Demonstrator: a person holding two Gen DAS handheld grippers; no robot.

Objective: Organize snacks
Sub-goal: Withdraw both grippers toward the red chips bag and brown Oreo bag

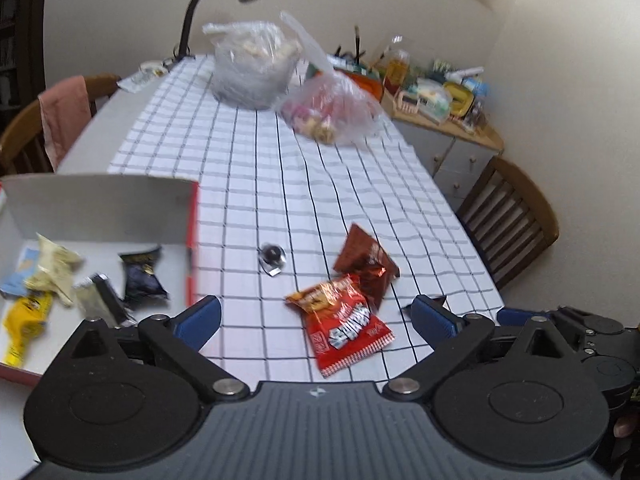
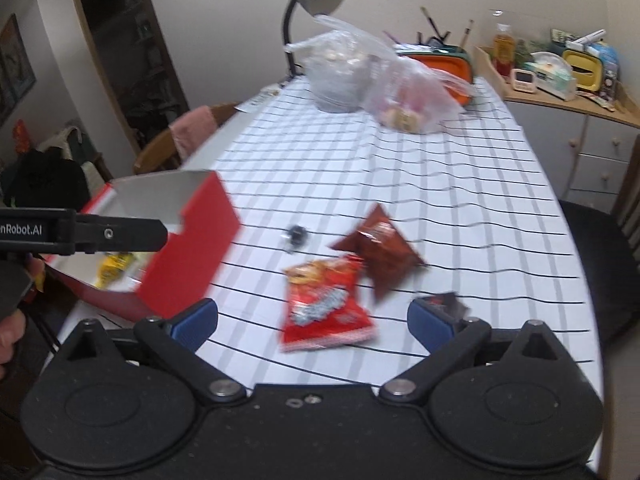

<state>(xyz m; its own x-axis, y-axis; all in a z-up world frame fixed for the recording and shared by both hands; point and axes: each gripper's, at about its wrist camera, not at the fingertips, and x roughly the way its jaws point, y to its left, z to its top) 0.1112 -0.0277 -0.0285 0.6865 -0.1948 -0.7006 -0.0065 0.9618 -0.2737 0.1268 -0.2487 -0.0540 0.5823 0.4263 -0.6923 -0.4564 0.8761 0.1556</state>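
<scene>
Both my left gripper (image 1: 316,316) and right gripper (image 2: 312,318) gape wide, empty, above the red snack packet (image 1: 342,326); everything blurs. My right pad half hides a dark wrapper (image 2: 446,302).

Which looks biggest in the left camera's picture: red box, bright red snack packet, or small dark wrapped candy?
1. red box, partly cut off by the frame
2. bright red snack packet
3. small dark wrapped candy

Cloth (image 1: 280,184) white w/ black grid; box (image 2: 192,252) red outside, white inside; snack bags (image 1: 344,324) red & brown (image 1: 368,264); tong pads (image 1: 200,316) blue.
</scene>
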